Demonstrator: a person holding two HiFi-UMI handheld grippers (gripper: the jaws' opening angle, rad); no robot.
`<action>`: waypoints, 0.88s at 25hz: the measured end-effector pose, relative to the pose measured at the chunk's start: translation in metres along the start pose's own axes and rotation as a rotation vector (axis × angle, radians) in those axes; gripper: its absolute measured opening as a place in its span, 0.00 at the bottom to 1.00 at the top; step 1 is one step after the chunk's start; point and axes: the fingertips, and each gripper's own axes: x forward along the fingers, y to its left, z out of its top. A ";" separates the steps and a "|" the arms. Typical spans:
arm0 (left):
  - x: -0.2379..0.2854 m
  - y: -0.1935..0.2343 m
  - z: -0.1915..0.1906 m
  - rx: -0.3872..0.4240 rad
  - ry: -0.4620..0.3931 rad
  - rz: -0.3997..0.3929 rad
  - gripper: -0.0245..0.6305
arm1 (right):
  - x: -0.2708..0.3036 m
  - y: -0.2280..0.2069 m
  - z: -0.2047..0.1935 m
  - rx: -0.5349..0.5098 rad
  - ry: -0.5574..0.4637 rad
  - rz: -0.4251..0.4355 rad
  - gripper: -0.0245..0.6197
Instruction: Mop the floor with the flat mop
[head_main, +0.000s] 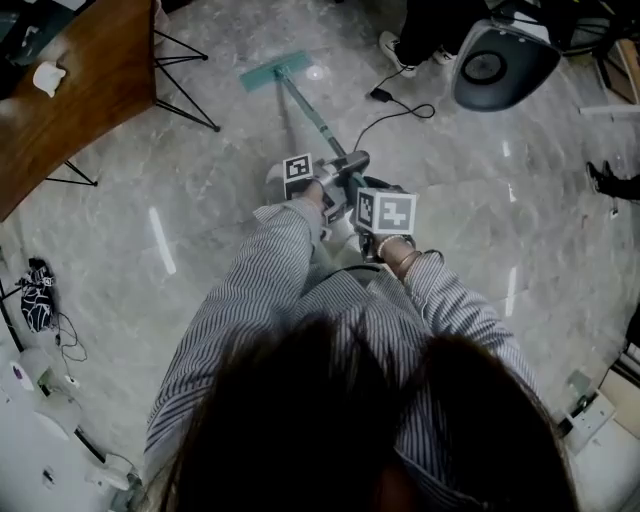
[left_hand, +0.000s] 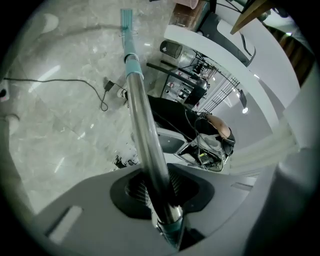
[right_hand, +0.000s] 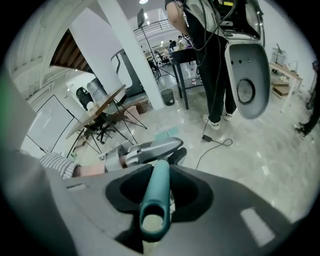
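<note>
- The grey marbled stone floor (head_main: 480, 240) is your work surface. There is one continuous floor, and the open stretch ahead of you is where the stroke runs.
- One brown wooden table (head_main: 90, 70) on black wire legs stands at the far left, well apart from the mop. It probably marks the left limit of the lane.
- There is one flat mop (head_main: 312, 115), with a steel pole, a teal grip and a teal rectangular head (head_main: 274, 71). The head lies flat on the floor ahead of you, and the pole slants back up to your hands, so the pad appears to bear evenly.
- You hold two grippers, both clenched on the mop.
  - The left gripper (left_hand: 156, 190) clamps the steel pole just below the teal grip and most likely acts as the steering point.
  - The right gripper (right_hand: 156, 187) clamps the teal grip at its open top end, just behind the left. Spacing the two holds along the pole should give leverage.
- One black cable (head_main: 400, 110) with a plug lies on the floor to the right of the pole. Judge it a snag risk.
</note>
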 end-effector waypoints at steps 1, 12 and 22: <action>-0.002 0.012 -0.020 0.001 0.000 0.002 0.17 | -0.012 -0.007 -0.018 -0.017 0.010 0.001 0.21; -0.017 0.094 -0.182 0.019 0.116 0.074 0.18 | -0.113 -0.052 -0.152 -0.130 0.099 0.026 0.21; -0.026 0.112 -0.203 0.059 0.135 0.104 0.21 | -0.124 -0.056 -0.178 -0.108 0.094 0.041 0.21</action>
